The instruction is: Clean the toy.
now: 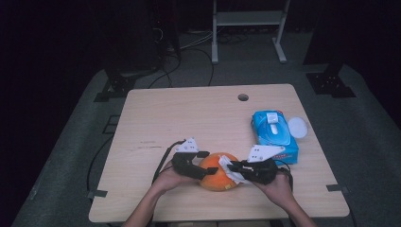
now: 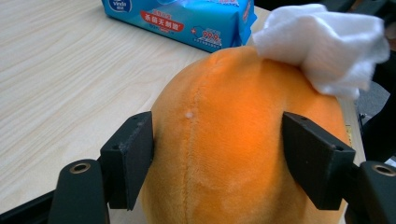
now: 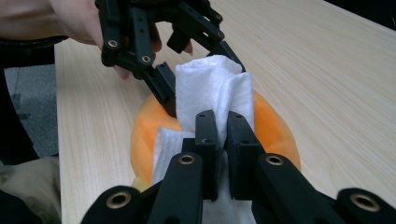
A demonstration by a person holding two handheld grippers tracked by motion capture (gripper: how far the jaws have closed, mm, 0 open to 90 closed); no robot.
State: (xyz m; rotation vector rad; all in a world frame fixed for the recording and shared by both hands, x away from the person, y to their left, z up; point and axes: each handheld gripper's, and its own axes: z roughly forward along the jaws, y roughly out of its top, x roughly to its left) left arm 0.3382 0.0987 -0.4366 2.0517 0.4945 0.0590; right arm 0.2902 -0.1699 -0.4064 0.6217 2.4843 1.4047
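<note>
The plush toy [image 1: 218,172] sits on the counter [image 1: 189,118] near its six o'clock edge, with the left tongs [image 1: 204,166] against its nine o'clock side and the right tongs [image 1: 235,169] at its three o'clock side. A wipe [image 1: 230,170] lies on the toy's three o'clock flank. The wipe pack [image 1: 274,136] rests toward two o'clock, with a round lid [image 1: 297,126] just beside it at three o'clock.

- The high view looks forward and down from above the person's side, taking in the whole table [image 1: 156,113] from well back.
- The left gripper view sits close behind its jaws, low over the table, facing the orange toy [image 2: 233,140] and the wipes pack [image 2: 182,18] beyond it.
- The right gripper view, equally close, faces the opposite way across the toy [image 3: 275,126].
- All three views share the toy and the white wipe [image 1: 231,171] on it.
</note>
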